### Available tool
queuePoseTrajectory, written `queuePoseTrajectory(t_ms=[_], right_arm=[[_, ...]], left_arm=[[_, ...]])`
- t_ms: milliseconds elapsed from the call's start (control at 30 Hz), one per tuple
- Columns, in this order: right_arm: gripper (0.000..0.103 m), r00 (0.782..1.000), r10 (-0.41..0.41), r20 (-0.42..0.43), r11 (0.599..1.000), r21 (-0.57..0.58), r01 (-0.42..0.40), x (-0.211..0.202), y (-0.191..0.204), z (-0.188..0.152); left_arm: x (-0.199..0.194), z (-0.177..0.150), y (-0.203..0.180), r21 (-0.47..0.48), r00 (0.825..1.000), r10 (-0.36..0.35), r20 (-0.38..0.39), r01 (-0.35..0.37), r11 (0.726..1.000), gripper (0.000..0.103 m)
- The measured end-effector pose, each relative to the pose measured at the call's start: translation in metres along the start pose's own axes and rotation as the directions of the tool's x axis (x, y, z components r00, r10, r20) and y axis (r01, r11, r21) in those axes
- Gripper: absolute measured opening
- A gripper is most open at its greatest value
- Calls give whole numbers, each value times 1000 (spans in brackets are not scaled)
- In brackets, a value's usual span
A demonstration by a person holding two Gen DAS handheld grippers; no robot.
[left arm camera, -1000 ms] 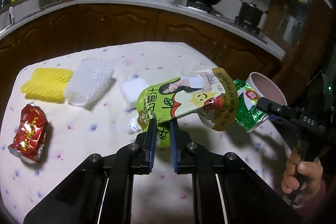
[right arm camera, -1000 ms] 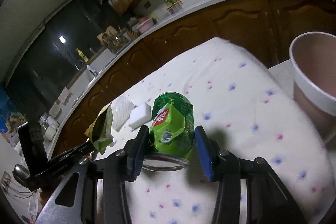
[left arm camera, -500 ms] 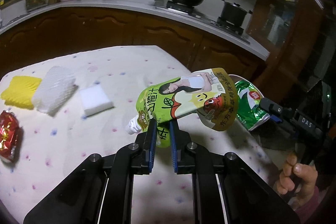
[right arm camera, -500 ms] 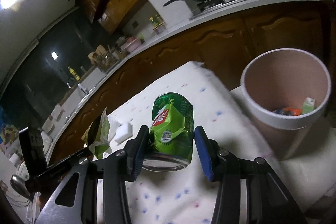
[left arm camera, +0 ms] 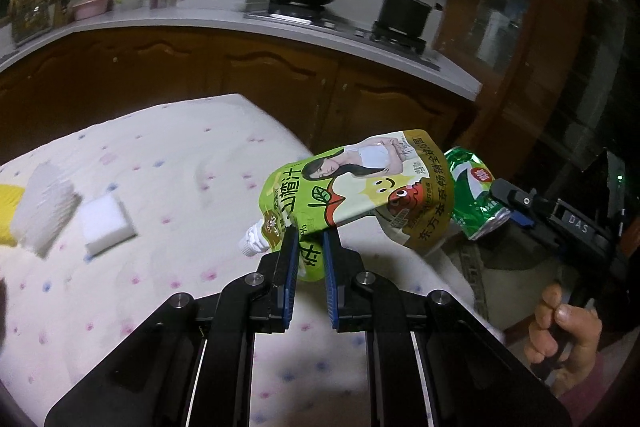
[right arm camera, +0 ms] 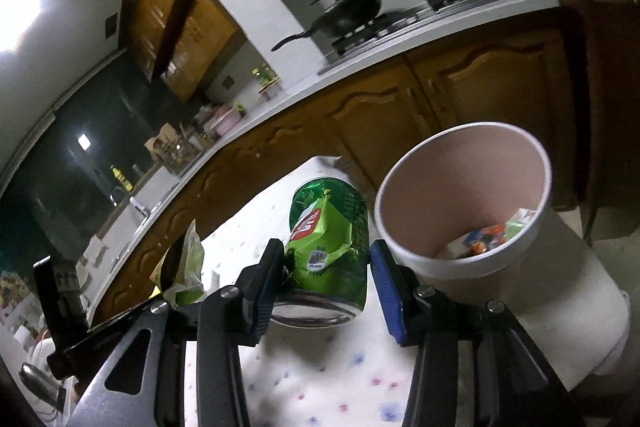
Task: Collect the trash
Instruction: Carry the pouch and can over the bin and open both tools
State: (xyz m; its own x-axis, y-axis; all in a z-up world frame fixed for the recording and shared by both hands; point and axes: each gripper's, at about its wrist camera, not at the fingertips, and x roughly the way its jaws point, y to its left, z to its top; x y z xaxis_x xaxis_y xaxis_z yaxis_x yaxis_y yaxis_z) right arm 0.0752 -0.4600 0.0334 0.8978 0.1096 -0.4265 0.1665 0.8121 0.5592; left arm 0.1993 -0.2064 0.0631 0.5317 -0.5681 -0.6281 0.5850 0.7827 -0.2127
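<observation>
- Left gripper: jaws nearly together, pinching the lower edge of a green juice pouch near its spout, clear of the table.
- Juice pouch, left wrist view: the long axis runs from lower left to upper right. The white screw cap points down and left; the flat, crumpled bottom points up and right. The printed face is turned toward the camera.
- Pouch print: large dark Chinese characters on green, a leaf and a red apple outline, a yellow smiling star, a red cartoon figure, and a photograph of a person in white. A column of Chinese characters runs along the gold border; a "%" sign shows beside the left finger.
- Right gripper: jaws about half spread, each blue pad pressing a side of a dented green can.
- Can, right wrist view: the long axis points away from the camera and slightly up. The silver end faces the camera, low between the jaws. The label has a red patch with white characters and a small QR code; the fine print is too small to read.
- Can, left wrist view: just right of the pouch, partly hidden behind it.
- The right gripper's body carries the letters "DAS"; a hand grips its handle.
- Bin: pale and round, open top, just right of the can, with bits of coloured packaging inside.
- Table: white cloth with pink and blue spots, bearing a white sponge block and a white foam net.
</observation>
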Motion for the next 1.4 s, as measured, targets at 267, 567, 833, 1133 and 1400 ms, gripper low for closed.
queuePoseTrajectory(t_ms=[267,567,833,1133,1400], right_arm=[[46,998,-52,47,998,34,50,-15,-37,22],[46,993,-95,67,994,66,90,-14,-73,45],[46,991,-121,53,989,87,116,-3,-98,57],[46,990,-137,25,986,95,134,10,-113,58],[47,991,-134,-8,986,95,134,21,-118,57]], left_arm=[[32,24,-44,45,998,-61,-13,61,997,11],[82,49,-95,100,990,-126,-60,131,986,11],[135,60,-123,119,981,-151,-123,166,979,11],[167,55,-132,124,973,-151,-172,174,977,12],[178,51,-132,124,968,-146,-203,173,977,13]])
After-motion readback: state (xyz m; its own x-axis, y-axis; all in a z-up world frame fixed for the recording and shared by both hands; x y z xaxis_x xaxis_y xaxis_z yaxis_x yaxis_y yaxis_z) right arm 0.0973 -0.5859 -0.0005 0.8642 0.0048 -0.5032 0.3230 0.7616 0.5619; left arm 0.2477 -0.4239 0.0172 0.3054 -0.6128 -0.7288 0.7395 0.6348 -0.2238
